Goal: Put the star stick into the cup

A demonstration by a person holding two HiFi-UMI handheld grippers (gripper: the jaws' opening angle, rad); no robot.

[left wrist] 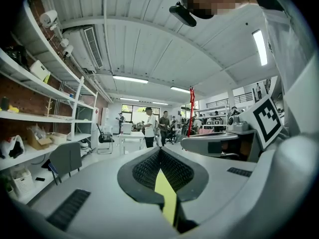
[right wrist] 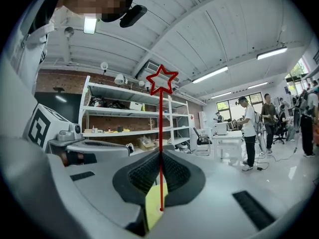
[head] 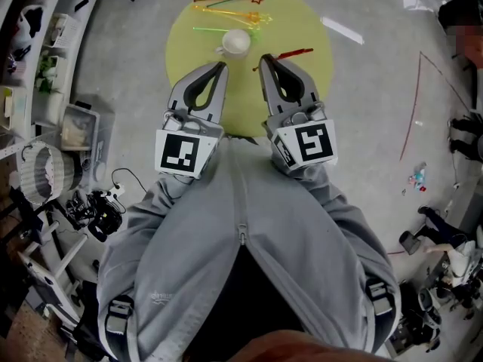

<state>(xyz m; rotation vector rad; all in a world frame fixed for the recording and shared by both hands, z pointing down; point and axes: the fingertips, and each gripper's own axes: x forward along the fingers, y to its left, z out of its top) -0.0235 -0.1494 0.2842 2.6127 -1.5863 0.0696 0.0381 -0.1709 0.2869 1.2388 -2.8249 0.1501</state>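
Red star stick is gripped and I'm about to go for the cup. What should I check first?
1. Right gripper shut on red star stick: ok.
2. Cup upright, mouth open: ok.
3. Stick over cup mouth: not ok, it sits right of the cup in the head view.
4. Left gripper shut, empty, short of the cup: ok.
5. Green stick touching cup: cannot tell.

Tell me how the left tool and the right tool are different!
The right tool pinches a red star stick between its jaws, while the left tool has its jaws together on nothing. The black-and-white marker on the left tool's cube has a different pattern from the one on the right tool's cube. Both tools are grey, both are shut, and both point toward the white cup.
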